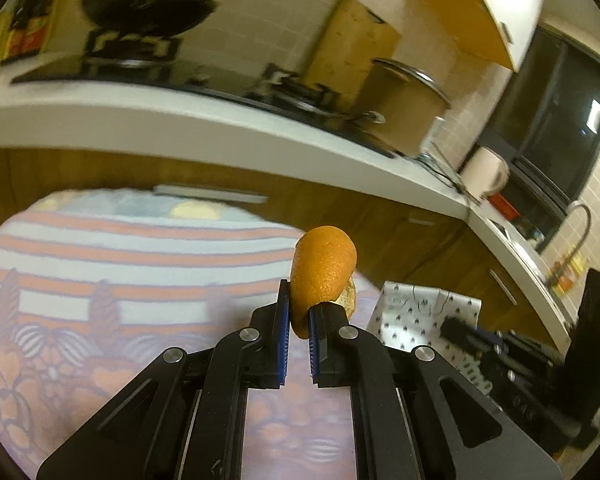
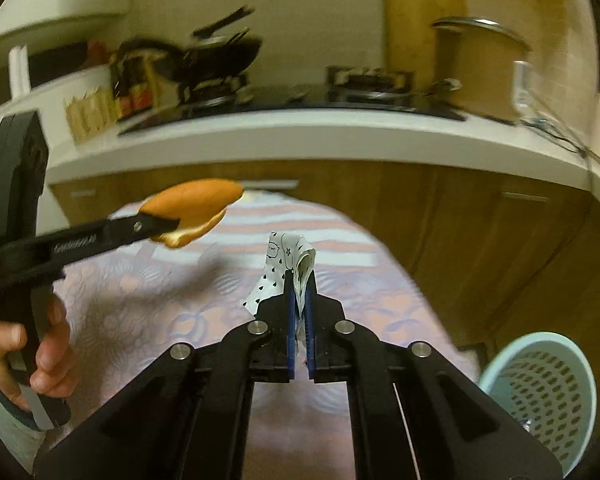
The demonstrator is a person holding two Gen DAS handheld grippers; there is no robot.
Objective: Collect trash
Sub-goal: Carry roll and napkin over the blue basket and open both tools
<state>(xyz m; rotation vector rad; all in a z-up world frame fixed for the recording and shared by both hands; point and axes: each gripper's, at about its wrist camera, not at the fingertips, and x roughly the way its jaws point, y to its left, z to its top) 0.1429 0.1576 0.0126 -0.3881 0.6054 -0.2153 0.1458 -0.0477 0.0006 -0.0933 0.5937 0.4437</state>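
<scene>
My left gripper (image 1: 299,304) is shut on a curled piece of orange peel (image 1: 324,268), held up above the table's patterned cloth (image 1: 140,280). In the right wrist view the same peel (image 2: 192,208) sticks out of the left gripper (image 2: 168,226) at the left, with a person's hand (image 2: 40,360) on its handle. My right gripper (image 2: 299,280) is shut on a crumpled white paper with black drop marks (image 2: 284,260), lifted off the cloth (image 2: 160,312). From the left wrist view that paper (image 1: 416,312) shows low on the right, the right gripper (image 1: 460,328) blurred behind it.
A pale blue perforated basket (image 2: 548,400) stands low at the right, beside the table. Behind the table runs a white kitchen counter (image 2: 300,140) with wooden cabinet fronts, a hob, a black wok (image 2: 220,56), a large pot (image 2: 480,68) and a cutting board. A pale kettle (image 1: 486,172) sits further along.
</scene>
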